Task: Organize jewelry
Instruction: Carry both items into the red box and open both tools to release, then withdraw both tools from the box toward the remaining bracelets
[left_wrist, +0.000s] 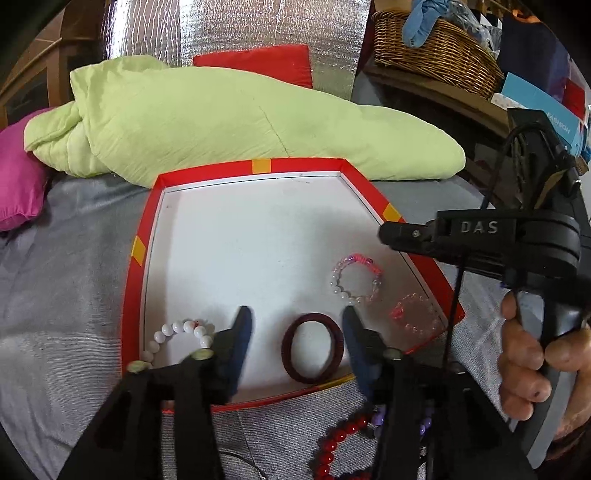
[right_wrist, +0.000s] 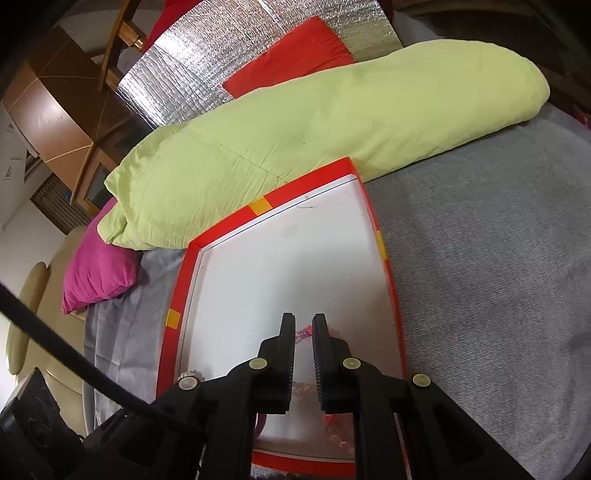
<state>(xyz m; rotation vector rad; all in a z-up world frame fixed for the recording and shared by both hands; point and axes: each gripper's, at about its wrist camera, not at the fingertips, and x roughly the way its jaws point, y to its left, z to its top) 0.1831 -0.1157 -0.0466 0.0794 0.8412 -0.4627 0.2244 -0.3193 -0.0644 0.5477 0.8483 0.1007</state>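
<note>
The left gripper (left_wrist: 297, 321) has its jaws apart at a middling width, and they grip nothing — the dark maroon bangle (left_wrist: 313, 348) lies flat on the white floor of the red-rimmed tray (left_wrist: 142, 236) between the two blue fingertips (left_wrist: 242, 325), apart from both.

To the left of that gripper, at the tray's near left corner, a white bead bracelet (left_wrist: 177, 334) is partly hidden behind the left finger. To the right lie two more: a pink-and-clear bead bracelet (left_wrist: 356, 275) and, nearer the right rim, a clear one with pink beads (left_wrist: 413, 312).

Outside the tray on the grey bedcover (left_wrist: 66, 295), close under the gripper, lie a string of red beads (left_wrist: 332, 446) and some purple beads (left_wrist: 380, 419).

The right gripper (right_wrist: 303, 325) is nearly closed, with a narrow slit left between the pads. A bit of pink shows at the tips in its own view, but I cannot tell whether it is pinched or only lies behind. From the left wrist view this gripper reaches in over the tray's right rim, held by a hand (left_wrist: 528, 354).

The only clearly legible writing is "DAS", raised on the right gripper's black body — a blue box (left_wrist: 535, 99) far right shows "FASHION".
</note>
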